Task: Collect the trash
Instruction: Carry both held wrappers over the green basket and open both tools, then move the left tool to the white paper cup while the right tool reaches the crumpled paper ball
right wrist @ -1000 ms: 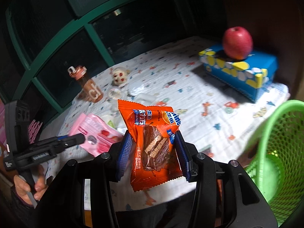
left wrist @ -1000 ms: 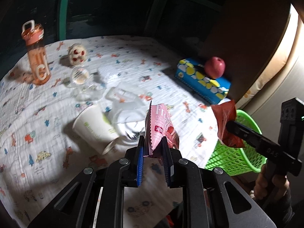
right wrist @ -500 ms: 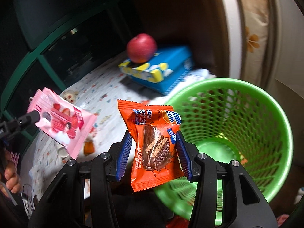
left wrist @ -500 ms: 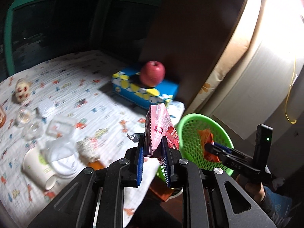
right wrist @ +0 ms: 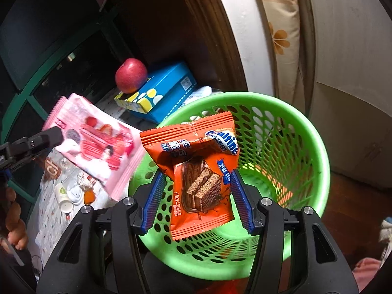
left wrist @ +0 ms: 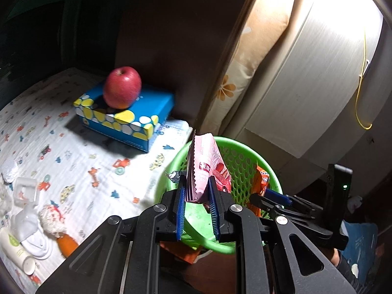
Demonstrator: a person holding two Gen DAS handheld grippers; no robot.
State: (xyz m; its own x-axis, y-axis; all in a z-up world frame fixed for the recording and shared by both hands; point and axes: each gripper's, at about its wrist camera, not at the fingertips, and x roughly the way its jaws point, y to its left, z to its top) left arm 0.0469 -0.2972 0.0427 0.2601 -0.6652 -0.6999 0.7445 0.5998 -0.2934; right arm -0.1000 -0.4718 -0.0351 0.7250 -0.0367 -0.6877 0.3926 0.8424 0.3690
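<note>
Both hand-held grippers are over the green basket (right wrist: 316, 147), each with a snack wrapper. Right hand-held gripper (right wrist: 196, 201) appears released: its blue pads stand apart from the orange wrapper (right wrist: 196, 171), with gaps showing on both sides, and I cannot tell what, if anything, supports the packet. It sits above the basket's open mouth. Left hand-held gripper (left wrist: 196, 203) is clenched on the pink wrapper (left wrist: 203, 169), pinching its lower edge so the packet stands upright over the near side of the rim; in the right wrist view the same packet (right wrist: 95, 144) hangs partly outside the rim, toward the desk (left wrist: 73, 147).

The likely failure is on the left: if the pink wrapper is let go from this spot, its outer part could catch the rim and tip it onto the floor or back to the desk. It is light and flat, so it may flutter rather than drop straight. The two tools are also close together and could knock each other.

Inside the basket the bottom looks mostly bare; something orange shows low through the mesh, too unclear to name. On the desk, an apple (left wrist: 122, 87) rests on a blue box (left wrist: 127, 112), and a paper cup (left wrist: 17, 250) lies among other litter.
</note>
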